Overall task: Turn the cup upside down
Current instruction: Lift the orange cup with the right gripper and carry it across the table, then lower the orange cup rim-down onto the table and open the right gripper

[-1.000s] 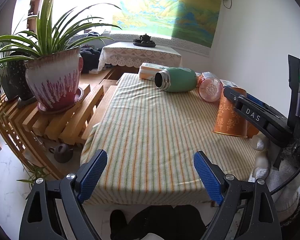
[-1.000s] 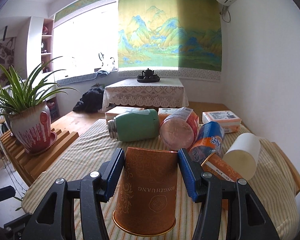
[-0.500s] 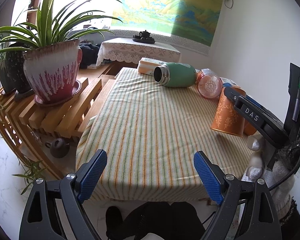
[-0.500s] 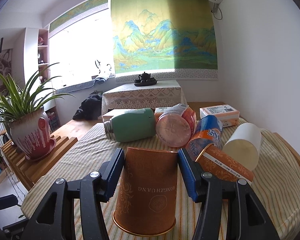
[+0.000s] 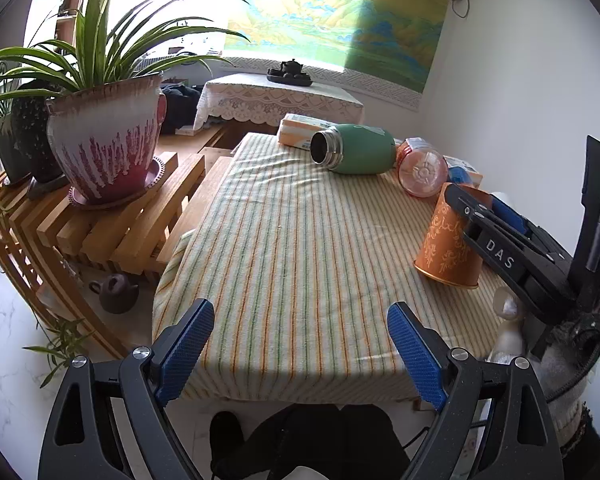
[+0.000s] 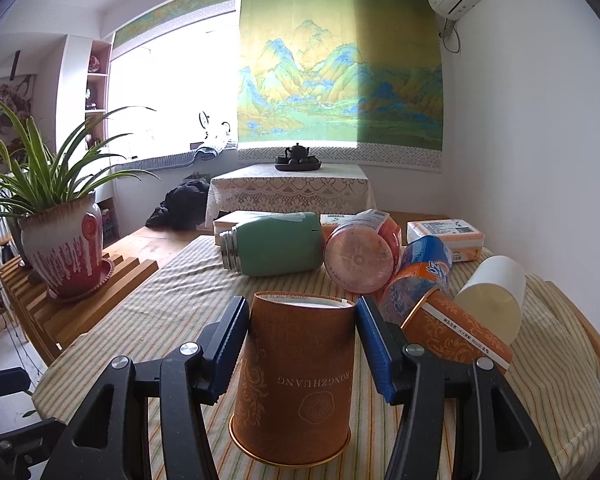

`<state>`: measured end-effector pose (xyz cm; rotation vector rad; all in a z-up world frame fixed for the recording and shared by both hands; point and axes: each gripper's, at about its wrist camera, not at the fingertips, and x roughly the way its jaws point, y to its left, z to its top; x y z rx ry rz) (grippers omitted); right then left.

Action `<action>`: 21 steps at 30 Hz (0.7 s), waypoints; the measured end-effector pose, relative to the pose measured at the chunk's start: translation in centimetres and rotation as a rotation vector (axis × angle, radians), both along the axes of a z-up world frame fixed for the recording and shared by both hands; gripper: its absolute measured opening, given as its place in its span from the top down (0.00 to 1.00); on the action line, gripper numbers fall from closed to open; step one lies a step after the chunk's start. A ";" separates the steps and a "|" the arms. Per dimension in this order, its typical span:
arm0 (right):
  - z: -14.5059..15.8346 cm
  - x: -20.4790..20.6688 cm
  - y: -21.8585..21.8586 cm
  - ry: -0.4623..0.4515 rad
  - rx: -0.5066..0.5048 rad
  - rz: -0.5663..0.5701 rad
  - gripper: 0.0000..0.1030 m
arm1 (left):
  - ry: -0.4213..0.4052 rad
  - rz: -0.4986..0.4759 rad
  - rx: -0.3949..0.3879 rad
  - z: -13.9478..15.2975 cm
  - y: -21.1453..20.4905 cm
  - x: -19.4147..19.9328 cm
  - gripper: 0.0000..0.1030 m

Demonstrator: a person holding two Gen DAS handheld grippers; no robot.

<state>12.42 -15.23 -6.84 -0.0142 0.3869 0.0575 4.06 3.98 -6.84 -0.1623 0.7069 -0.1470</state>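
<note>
Right gripper (image 6: 300, 336) clamps orange cup (image 6: 296, 380), mouth down on striped tablecloth (image 5: 300, 248); settle rim flat before release. Left gripper (image 5: 300, 344) wide, empty.

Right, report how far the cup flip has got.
Done: the orange cup is already inverted, wide rim down and base up, rim at or just above the striped tablecloth. In hand: the right gripper has its pads against both sides of the cup; the left gripper is open over the near table edge. Left: settle the cup, open the jaws and back away without tipping it.
</note>
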 end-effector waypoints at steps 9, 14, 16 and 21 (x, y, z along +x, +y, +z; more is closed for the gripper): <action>-0.2 -1.5 -0.4 0.047 0.028 0.029 0.50 | -0.006 -0.006 0.006 0.2 -0.5 -0.3 0.12; -0.6 -1.8 -0.5 0.075 0.049 0.041 0.49 | -0.013 -0.007 0.012 0.4 -0.6 -0.6 0.12; -0.7 -2.0 -0.5 0.080 0.052 0.041 0.49 | -0.016 -0.006 0.014 0.5 -0.6 -0.7 0.12; -0.7 -2.3 -0.5 0.099 0.056 0.058 0.40 | -0.023 -0.004 0.014 0.8 -0.5 -1.0 0.12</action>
